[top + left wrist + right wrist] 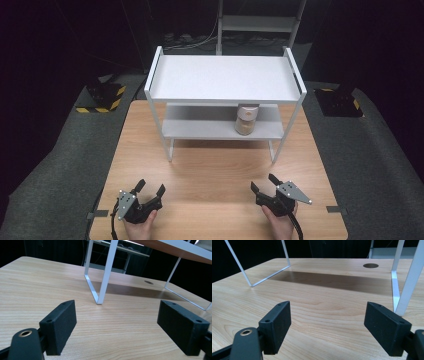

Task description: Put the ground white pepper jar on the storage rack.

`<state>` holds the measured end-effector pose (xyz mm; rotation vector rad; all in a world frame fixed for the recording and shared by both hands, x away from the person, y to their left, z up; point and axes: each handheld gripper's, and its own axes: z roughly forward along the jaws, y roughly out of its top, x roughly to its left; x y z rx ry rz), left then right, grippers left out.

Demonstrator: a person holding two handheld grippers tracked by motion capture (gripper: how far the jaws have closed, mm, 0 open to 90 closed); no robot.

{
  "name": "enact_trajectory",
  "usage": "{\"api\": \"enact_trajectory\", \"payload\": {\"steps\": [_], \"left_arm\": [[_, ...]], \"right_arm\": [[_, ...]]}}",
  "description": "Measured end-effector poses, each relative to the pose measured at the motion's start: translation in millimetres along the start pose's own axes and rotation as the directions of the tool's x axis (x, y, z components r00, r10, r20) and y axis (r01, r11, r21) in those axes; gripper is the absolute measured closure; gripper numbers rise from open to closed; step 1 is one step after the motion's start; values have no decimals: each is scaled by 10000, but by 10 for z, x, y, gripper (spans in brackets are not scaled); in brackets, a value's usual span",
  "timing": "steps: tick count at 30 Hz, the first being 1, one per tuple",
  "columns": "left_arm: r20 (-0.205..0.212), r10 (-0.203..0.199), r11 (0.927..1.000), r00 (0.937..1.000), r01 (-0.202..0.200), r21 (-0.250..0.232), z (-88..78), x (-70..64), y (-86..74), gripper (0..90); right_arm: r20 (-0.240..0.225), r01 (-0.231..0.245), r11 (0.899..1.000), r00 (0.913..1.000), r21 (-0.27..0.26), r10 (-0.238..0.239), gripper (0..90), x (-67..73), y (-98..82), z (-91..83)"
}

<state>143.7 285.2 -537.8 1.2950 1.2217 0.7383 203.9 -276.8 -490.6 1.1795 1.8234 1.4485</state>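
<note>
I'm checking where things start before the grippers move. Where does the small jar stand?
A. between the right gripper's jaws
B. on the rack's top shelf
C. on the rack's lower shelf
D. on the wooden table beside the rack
C: the high view shows the jar on the rack's lower shelf, under the top shelf.

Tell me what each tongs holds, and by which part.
Nothing is held. The left tongs and right tongs stand open over the table.

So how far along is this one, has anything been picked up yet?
Nothing looks done or in hand. The left gripper and right gripper rest open and empty near the front of the table. The jar stands untouched on the lower tier of the white shelf. Any reach and grasp is still ahead.
</note>
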Motion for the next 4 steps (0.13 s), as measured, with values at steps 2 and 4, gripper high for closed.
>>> {"api": "enact_trajectory", "payload": {"steps": [2, 4], "left_arm": [[-10, -5, 10000, 10000, 5, -14, 0, -2, -2, 158], [-13, -7, 10000, 10000, 7, -23, -1, -2, -4, 158]], "right_arm": [[5, -38, 10000, 10000, -48, 38, 214, -5, -7, -8], [15, -23, 10000, 10000, -39, 23, 214, -5, -8, -10]]}}
